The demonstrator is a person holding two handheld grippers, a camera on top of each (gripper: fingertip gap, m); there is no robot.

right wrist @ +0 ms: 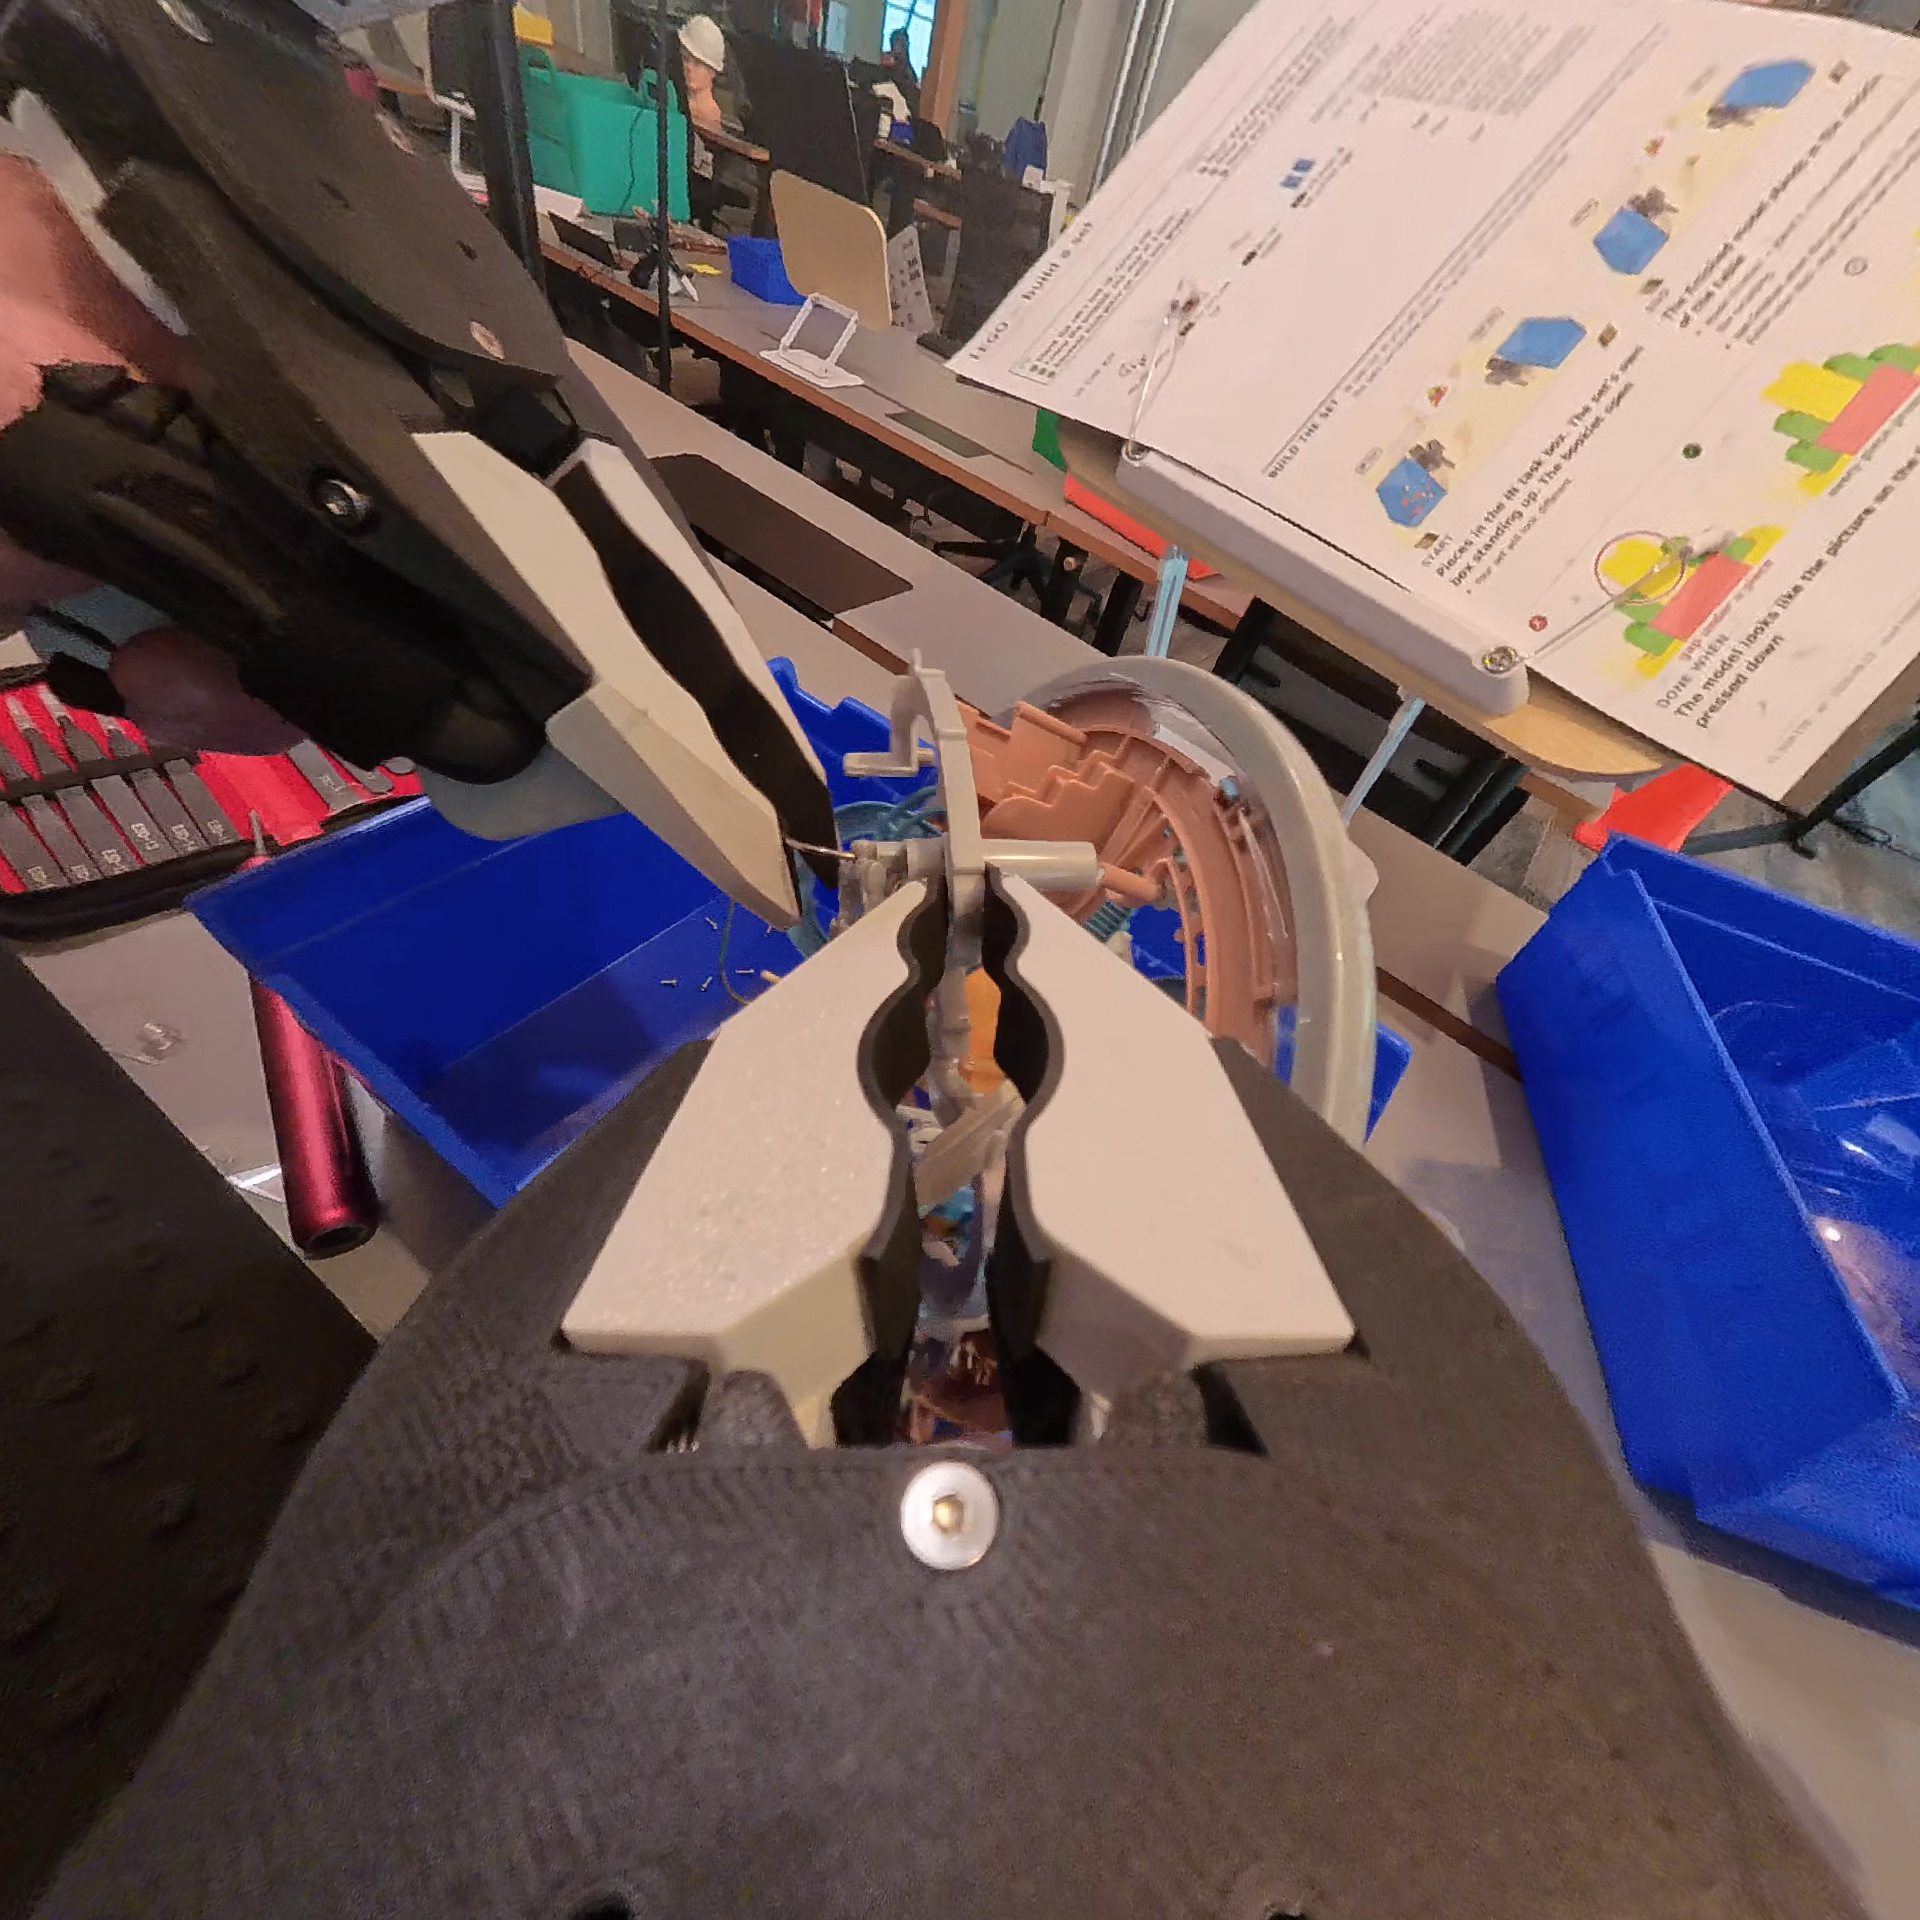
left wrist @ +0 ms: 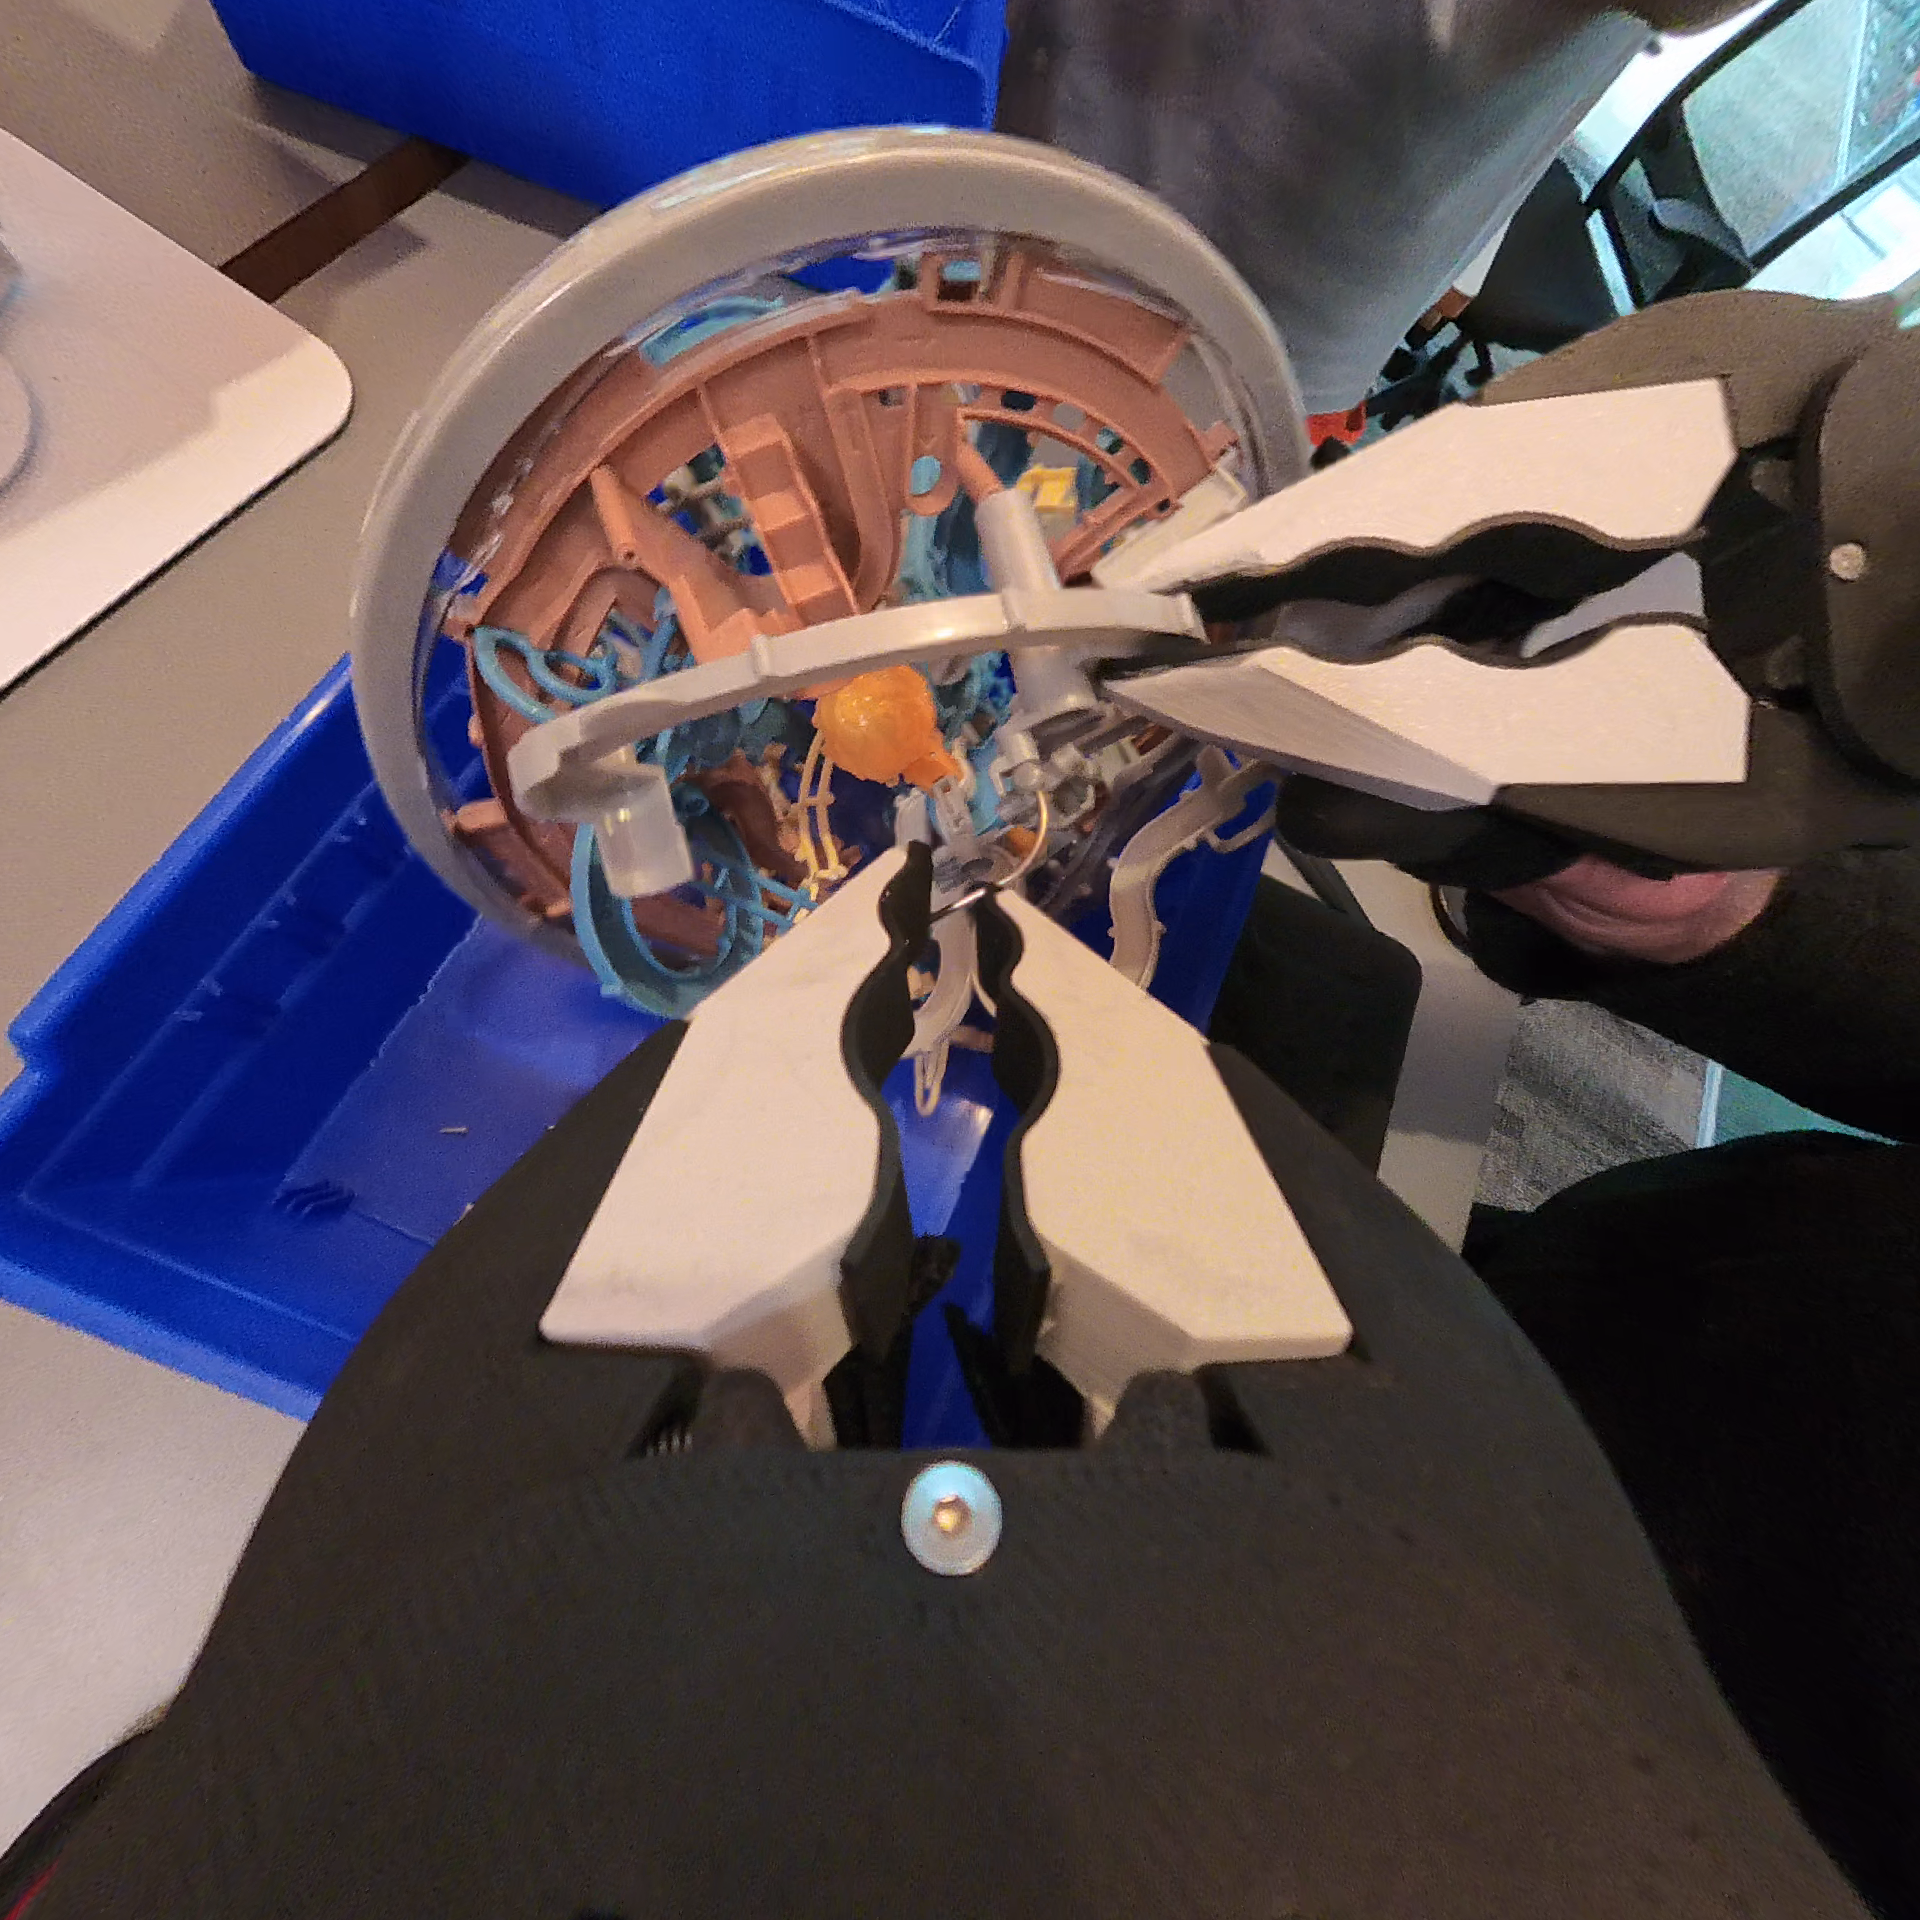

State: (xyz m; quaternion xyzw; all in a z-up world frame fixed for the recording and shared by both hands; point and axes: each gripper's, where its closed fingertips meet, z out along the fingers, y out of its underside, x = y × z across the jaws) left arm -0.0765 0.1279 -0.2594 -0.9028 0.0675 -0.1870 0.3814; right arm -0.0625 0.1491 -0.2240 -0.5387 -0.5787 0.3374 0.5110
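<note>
Left gripper [left wrist: 951, 883]: closed on thin wire ring [left wrist: 1013, 868] at base of maze ball [left wrist: 821, 561]. Right gripper [right wrist: 961, 883]: clamped on grey arc [left wrist: 831, 649] of ball's inner frame. Ball held tilted above blue bin [left wrist: 260, 1091]. Instruction sheet [right wrist: 1507, 312] on stand behind.

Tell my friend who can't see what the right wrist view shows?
The right tongs pinch a grey bar of a half-open maze ball. The left tongs grip a thin wire ring beside it, over a blue bin.
</note>
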